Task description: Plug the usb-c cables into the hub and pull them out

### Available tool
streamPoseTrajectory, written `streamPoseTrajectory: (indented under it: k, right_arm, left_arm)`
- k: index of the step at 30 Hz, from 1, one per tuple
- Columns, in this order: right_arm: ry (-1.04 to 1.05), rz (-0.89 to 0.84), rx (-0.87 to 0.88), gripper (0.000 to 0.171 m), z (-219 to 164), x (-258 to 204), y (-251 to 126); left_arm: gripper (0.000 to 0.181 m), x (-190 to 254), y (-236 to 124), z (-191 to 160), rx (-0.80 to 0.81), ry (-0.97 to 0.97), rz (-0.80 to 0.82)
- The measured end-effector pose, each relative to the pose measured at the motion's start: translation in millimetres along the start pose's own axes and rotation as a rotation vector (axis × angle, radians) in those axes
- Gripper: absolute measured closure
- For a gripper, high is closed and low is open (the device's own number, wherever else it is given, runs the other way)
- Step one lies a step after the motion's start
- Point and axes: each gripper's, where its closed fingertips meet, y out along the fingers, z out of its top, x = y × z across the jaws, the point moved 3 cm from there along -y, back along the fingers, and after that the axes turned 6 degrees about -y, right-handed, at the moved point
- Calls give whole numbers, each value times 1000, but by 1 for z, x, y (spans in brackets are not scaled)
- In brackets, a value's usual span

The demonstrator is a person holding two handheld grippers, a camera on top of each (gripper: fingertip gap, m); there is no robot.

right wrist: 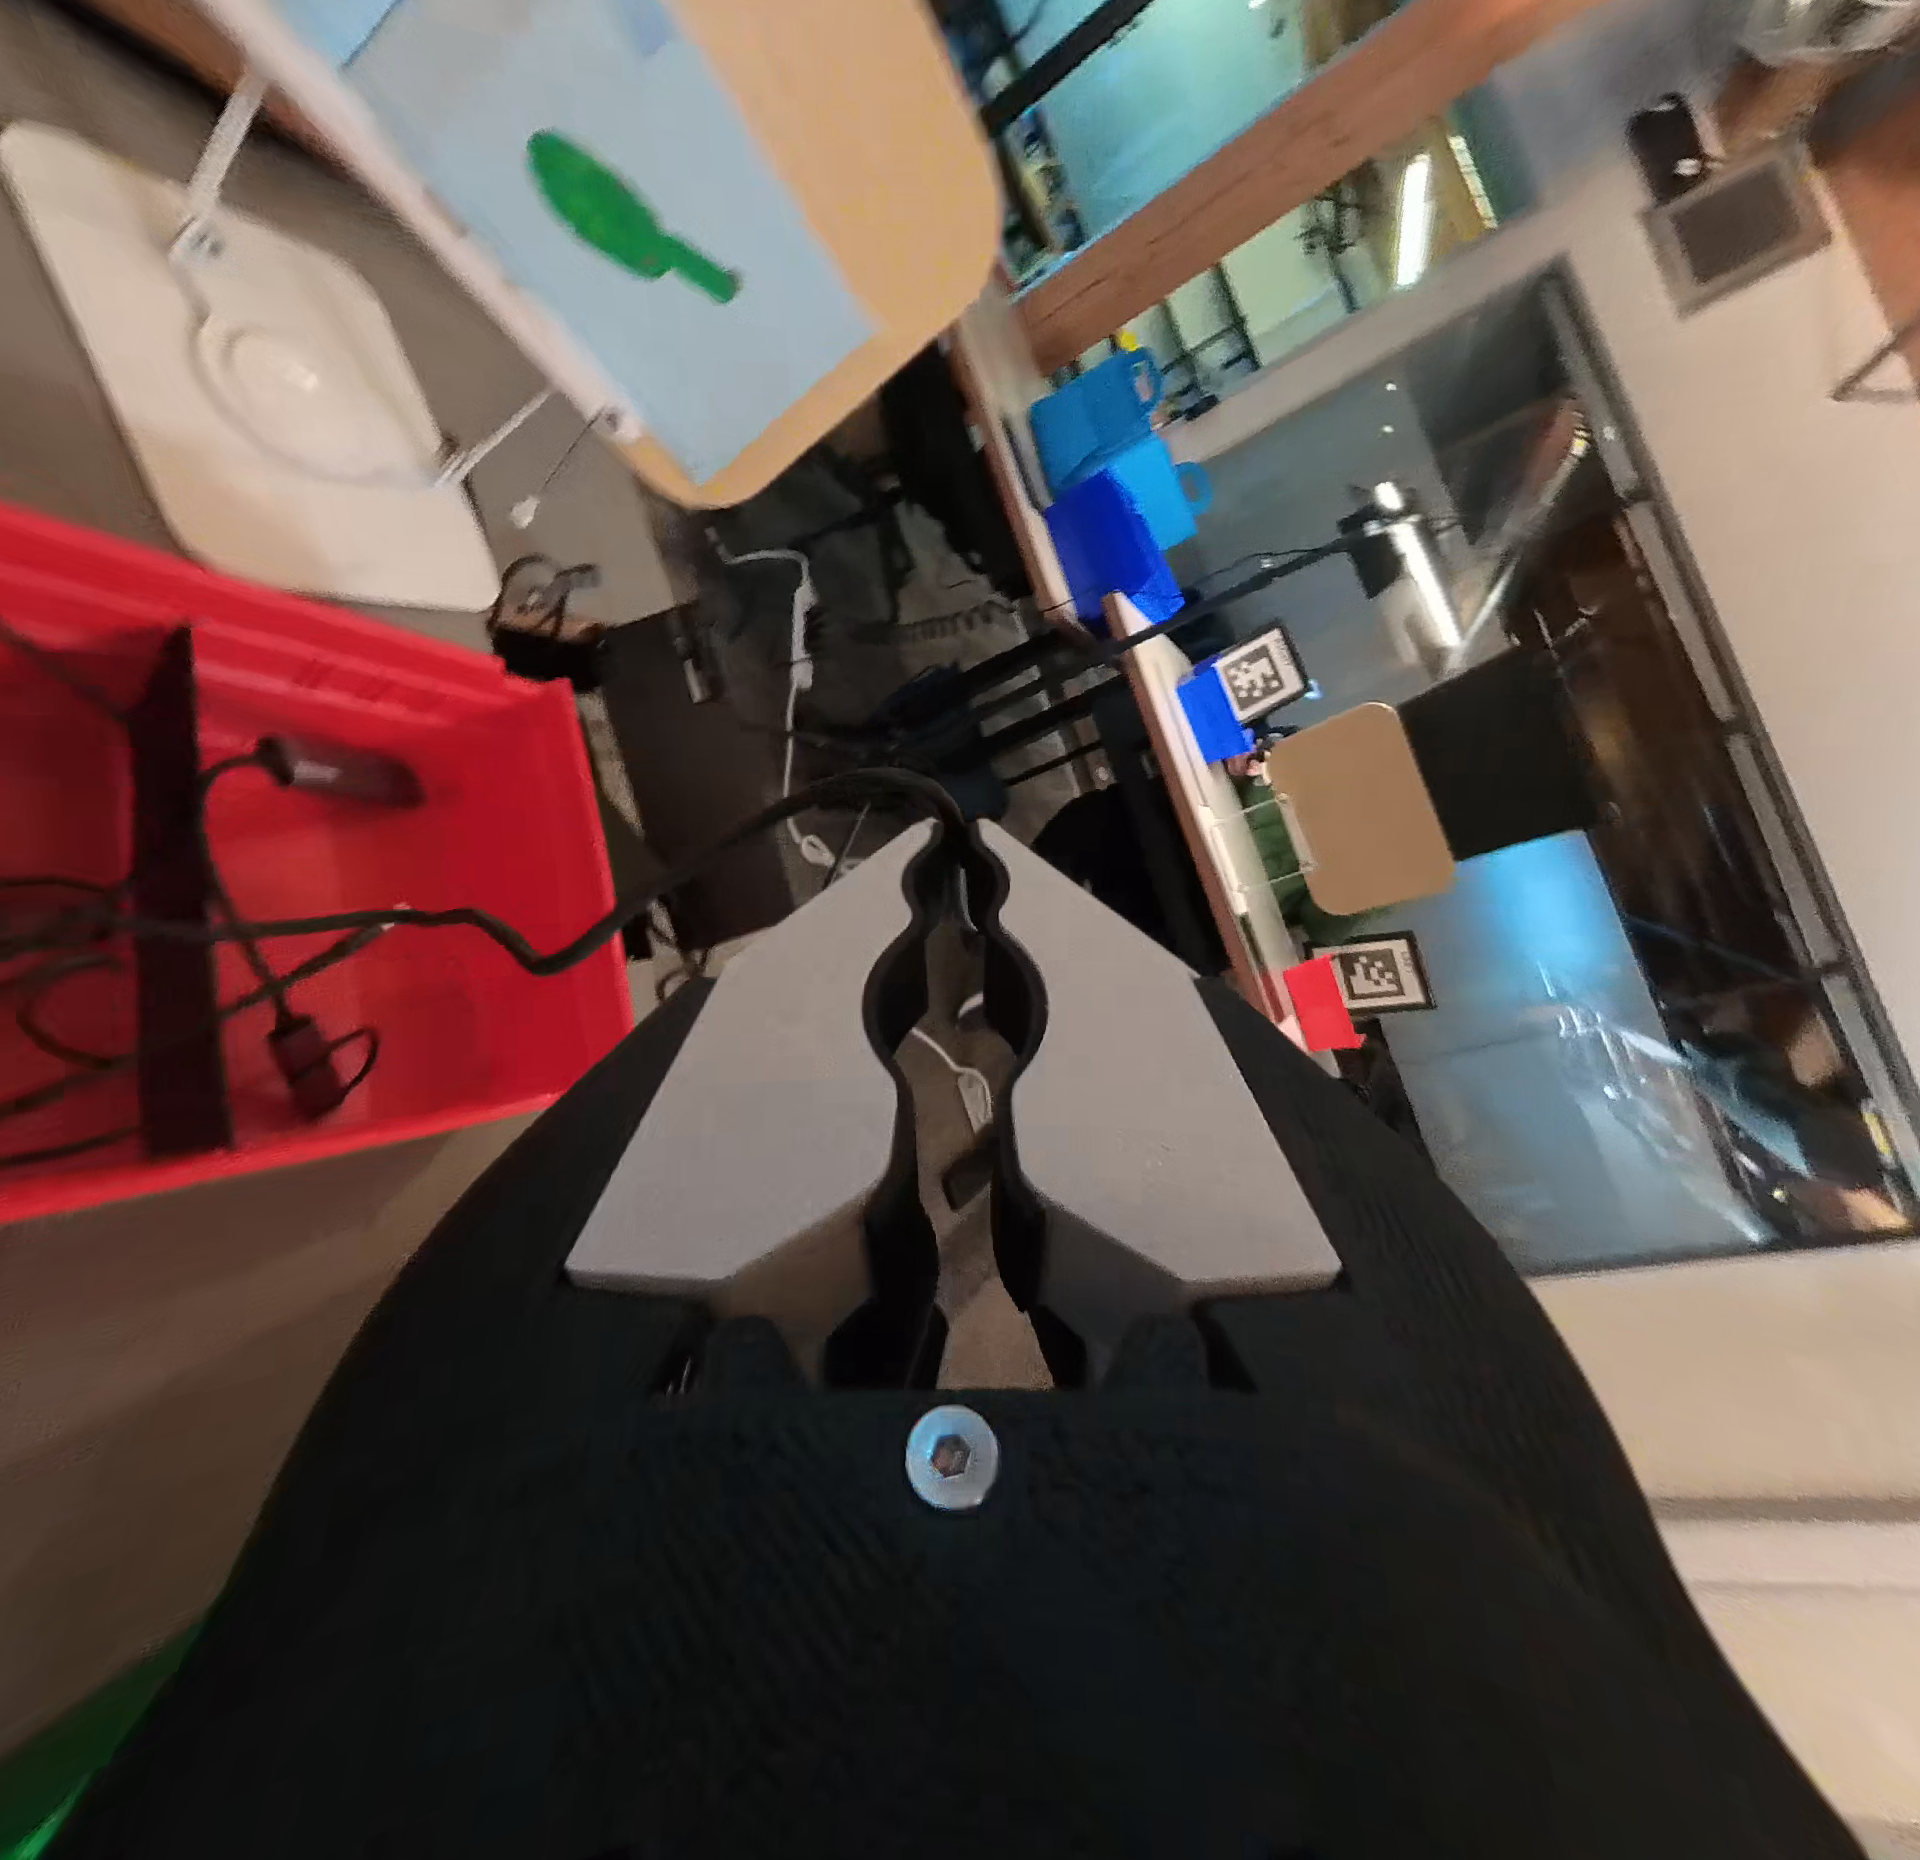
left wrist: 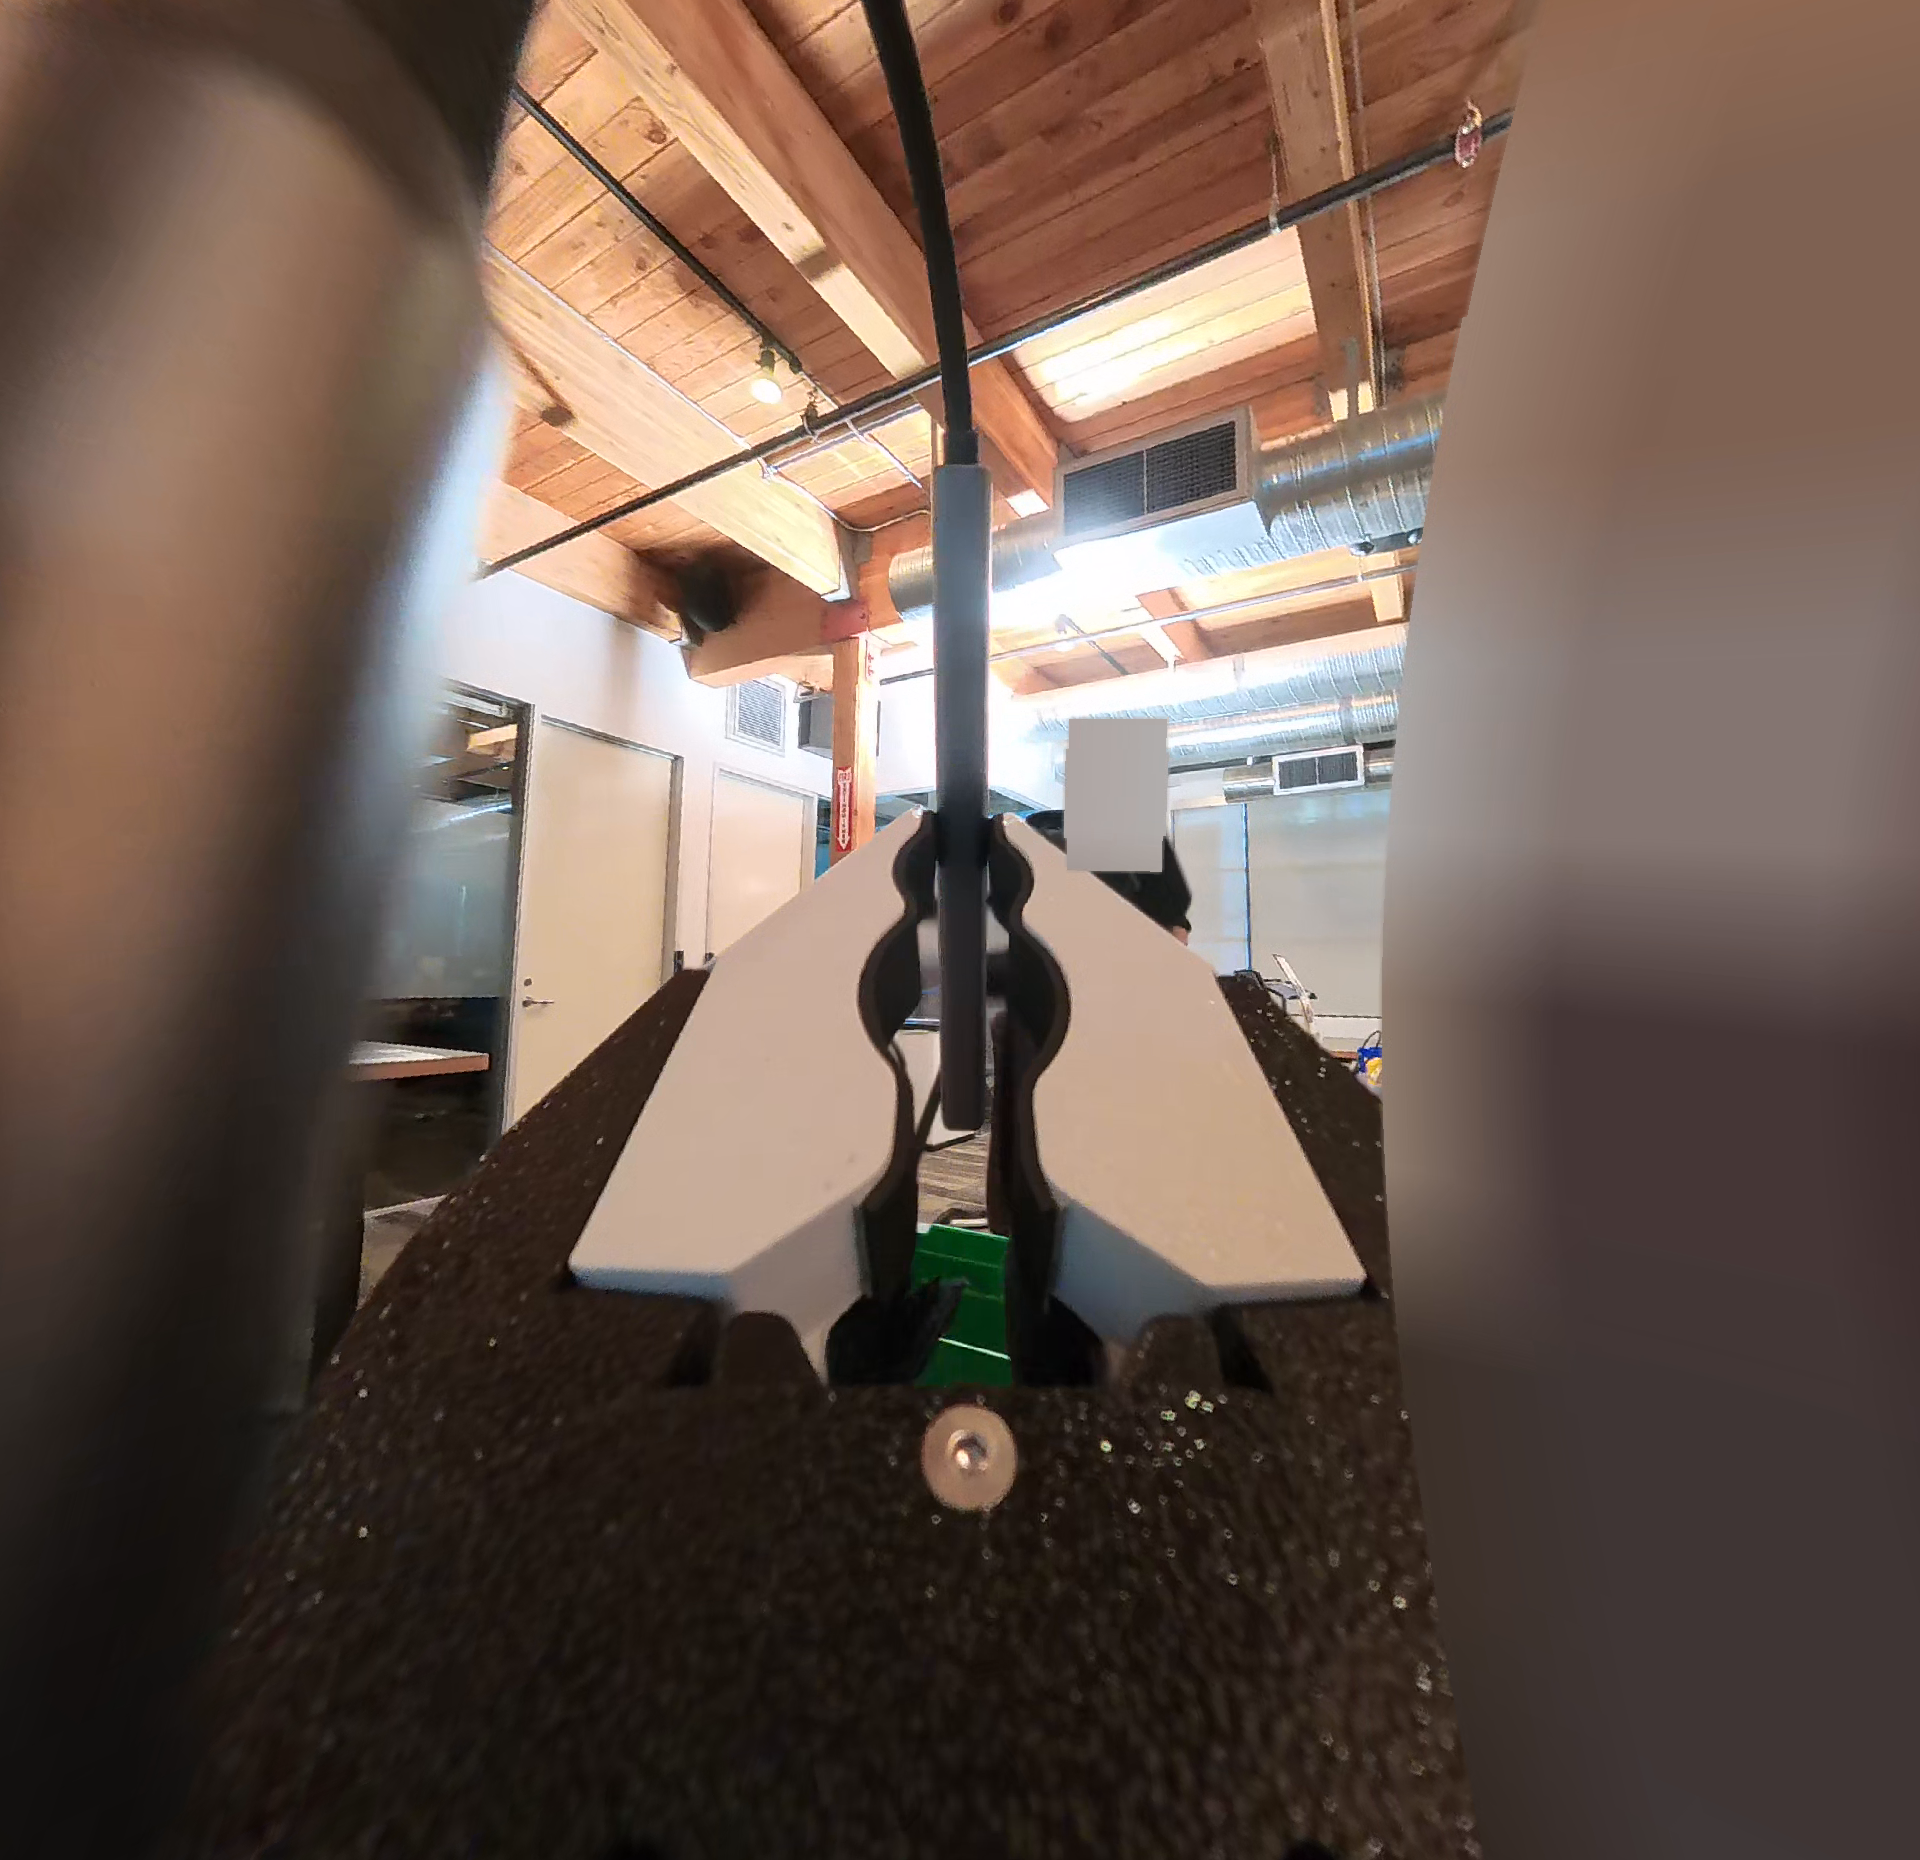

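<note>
In the left wrist view my left gripper [left wrist: 961, 823] points up toward the ceiling and is shut on a slim grey hub [left wrist: 958, 750], held edge-on and upright. The hub's black cord [left wrist: 930, 200] rises out of its top end. In the right wrist view my right gripper [right wrist: 956, 828] is shut on a thin black usb-c cable [right wrist: 582, 943] at its tips. The cable trails left into a red bin [right wrist: 499, 771]. The plug itself is hidden between the fingers. The view is tilted and blurred.
The red bin holds more black cables and small adapters [right wrist: 343, 776]. A white table leg base [right wrist: 260, 376] and a wood tabletop with a light blue sheet [right wrist: 644, 200] are beyond it. Blue boxes [right wrist: 1112, 491] stand on a far desk. Blurred shapes flank the left wrist view. The left gripper's tips are roughly 30 cm from the right gripper's.
</note>
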Motion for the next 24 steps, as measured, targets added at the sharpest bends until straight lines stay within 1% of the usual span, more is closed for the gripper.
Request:
streamPoseTrajectory:
  k: [6,12,18,24]
  right_arm:
    - [190,-118,117,171,15,63,-32]
    - [246,-207,179,171,29,109,-56]
    - [260,-263,215,170,46,145,-70]
    - [256,-236,204,170,56,157,-75]
  left_arm:
    - [174,1,5,-3,-11,-8,-18]
    - [175,2,5,-3,-10,-9,-22]
    - [174,-1,4,-4,-10,-11,-10]
    - [175,-3,5,-5,-13,-22,-15]
